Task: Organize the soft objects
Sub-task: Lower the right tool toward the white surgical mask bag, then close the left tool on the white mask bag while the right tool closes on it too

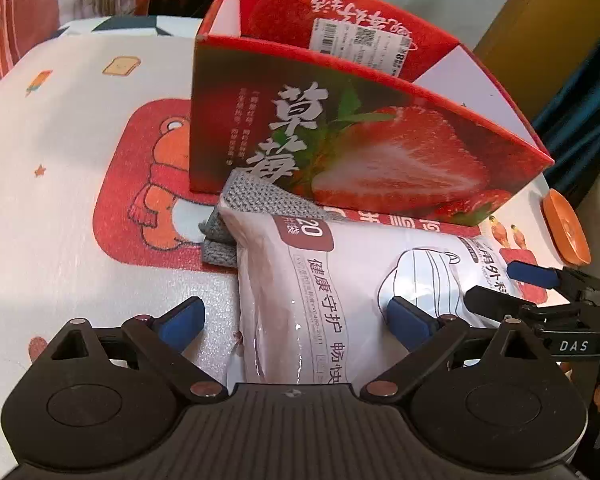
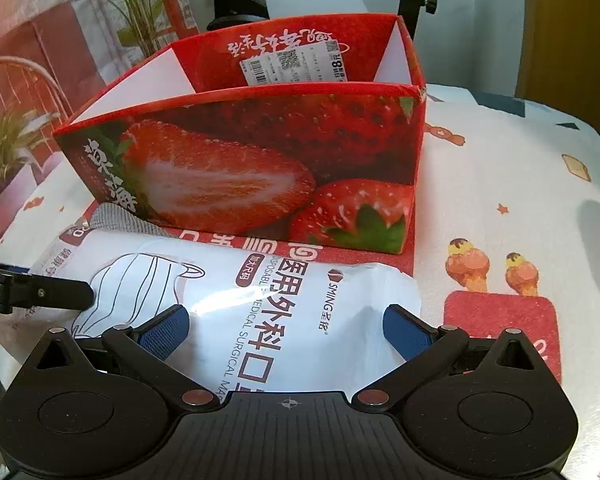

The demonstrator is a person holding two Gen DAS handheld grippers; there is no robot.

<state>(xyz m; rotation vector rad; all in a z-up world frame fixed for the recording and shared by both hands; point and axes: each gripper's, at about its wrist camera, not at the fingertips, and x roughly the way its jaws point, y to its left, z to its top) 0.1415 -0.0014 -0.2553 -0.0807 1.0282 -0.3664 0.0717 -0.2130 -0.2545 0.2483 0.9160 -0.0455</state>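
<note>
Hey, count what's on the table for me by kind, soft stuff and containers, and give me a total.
Mask packs: 1, the white mask pack
Cloths: 1, the grey cloth
Boxes: 1, the strawberry box
Orange dishes: 1, the orange dish
Total: 4

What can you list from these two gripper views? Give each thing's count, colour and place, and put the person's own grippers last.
Strawberry box: one, red, open-topped, standing behind the pack.
Surgical mask pack: one, white, lying flat before the box.
Knitted cloth: one, grey, partly under the pack's left end.
Tablecloth: one, white with cartoon prints, under everything.
Dish: one, orange, at the table's right edge.
Potted plants: green, behind the table's left side.
Left gripper: blue pads, open, astride the pack.
Right gripper: blue pads, open, astride the pack.
</note>
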